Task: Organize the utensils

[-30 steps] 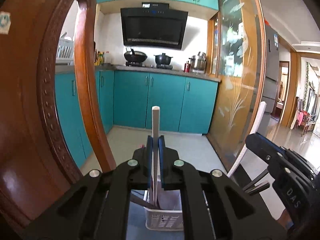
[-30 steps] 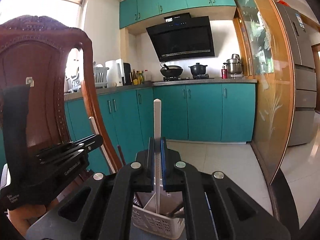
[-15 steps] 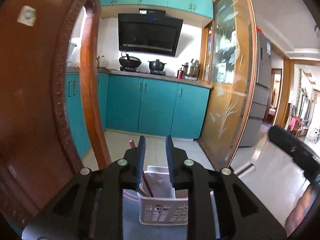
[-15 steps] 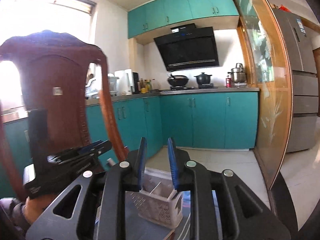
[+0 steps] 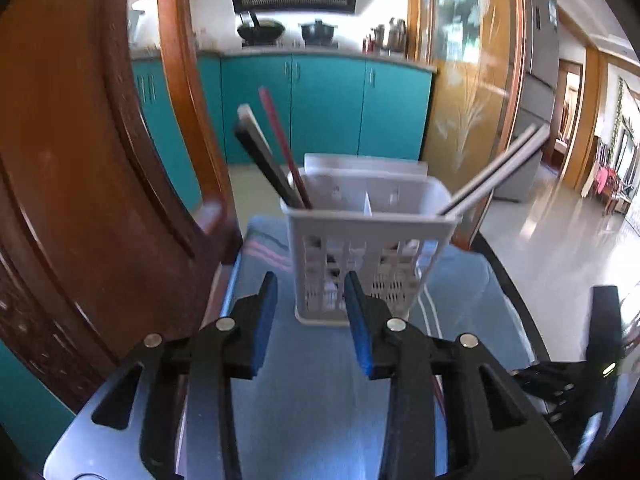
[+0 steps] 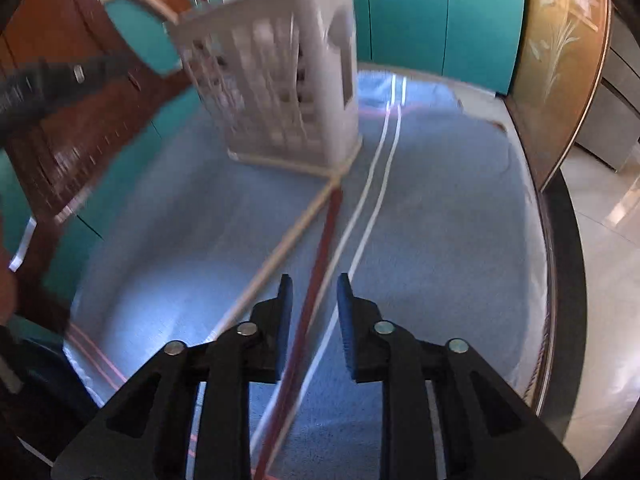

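A white slotted utensil basket (image 5: 366, 248) stands on the blue tablecloth (image 5: 320, 392). Dark, white and red chopsticks (image 5: 276, 156) lean out of its left compartment, and grey ones (image 5: 492, 172) out of its right. My left gripper (image 5: 310, 312) is open and empty just in front of the basket. In the right wrist view the basket (image 6: 276, 92) is blurred at the upper left. A red chopstick (image 6: 320, 272) and a pale one (image 6: 276, 256) lie on the cloth. My right gripper (image 6: 312, 312) is open above the red chopstick.
A carved wooden chair back (image 5: 92, 184) rises close on the left, beside the basket. The round table's dark edge (image 6: 560, 280) curves along the right. The other gripper (image 5: 580, 380) shows at the lower right of the left wrist view.
Both grippers let go of their white chopsticks and opened. Both then tilted down toward the table; the right one now hovers over the loose chopsticks.
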`<state>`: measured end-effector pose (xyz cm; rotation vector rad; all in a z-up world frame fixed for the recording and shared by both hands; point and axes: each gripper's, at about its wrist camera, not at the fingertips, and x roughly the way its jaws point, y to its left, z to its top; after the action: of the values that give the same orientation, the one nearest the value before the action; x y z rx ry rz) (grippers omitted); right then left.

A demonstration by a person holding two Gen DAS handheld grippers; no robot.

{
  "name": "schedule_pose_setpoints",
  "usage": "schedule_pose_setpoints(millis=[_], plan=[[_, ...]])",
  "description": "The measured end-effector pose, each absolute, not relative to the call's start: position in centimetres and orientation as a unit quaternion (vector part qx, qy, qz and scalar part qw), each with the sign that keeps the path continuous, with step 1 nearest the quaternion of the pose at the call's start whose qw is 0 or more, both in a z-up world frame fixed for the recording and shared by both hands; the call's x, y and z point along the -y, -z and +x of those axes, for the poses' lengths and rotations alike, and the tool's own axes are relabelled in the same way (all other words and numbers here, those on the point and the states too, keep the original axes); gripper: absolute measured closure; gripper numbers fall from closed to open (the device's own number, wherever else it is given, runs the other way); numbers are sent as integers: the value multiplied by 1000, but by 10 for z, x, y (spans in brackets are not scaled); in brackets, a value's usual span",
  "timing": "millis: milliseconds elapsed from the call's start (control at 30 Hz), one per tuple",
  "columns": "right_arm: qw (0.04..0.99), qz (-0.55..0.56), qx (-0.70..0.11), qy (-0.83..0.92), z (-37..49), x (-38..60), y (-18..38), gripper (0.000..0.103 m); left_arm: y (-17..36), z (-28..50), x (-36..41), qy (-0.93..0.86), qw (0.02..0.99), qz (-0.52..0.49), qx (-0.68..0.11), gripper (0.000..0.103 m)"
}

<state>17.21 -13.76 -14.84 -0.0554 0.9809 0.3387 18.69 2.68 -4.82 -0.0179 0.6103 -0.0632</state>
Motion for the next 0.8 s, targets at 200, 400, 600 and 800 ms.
schedule_pose_setpoints(millis=[200, 400, 600, 800], plan=[[863, -49, -481, -150, 170, 130, 163, 69, 51, 190, -26, 26, 950, -1, -311, 60], [868, -56, -474, -137, 172, 129, 163, 90, 59, 190, -30, 22, 945, -2, -326, 57], [868, -19, -483, -114, 182, 149, 161, 97, 65, 189, -29, 23, 941, 1, -338, 56], [870, 0, -482, -106, 185, 166, 158, 97, 76, 191, -23, 33, 933, 4, -358, 54]])
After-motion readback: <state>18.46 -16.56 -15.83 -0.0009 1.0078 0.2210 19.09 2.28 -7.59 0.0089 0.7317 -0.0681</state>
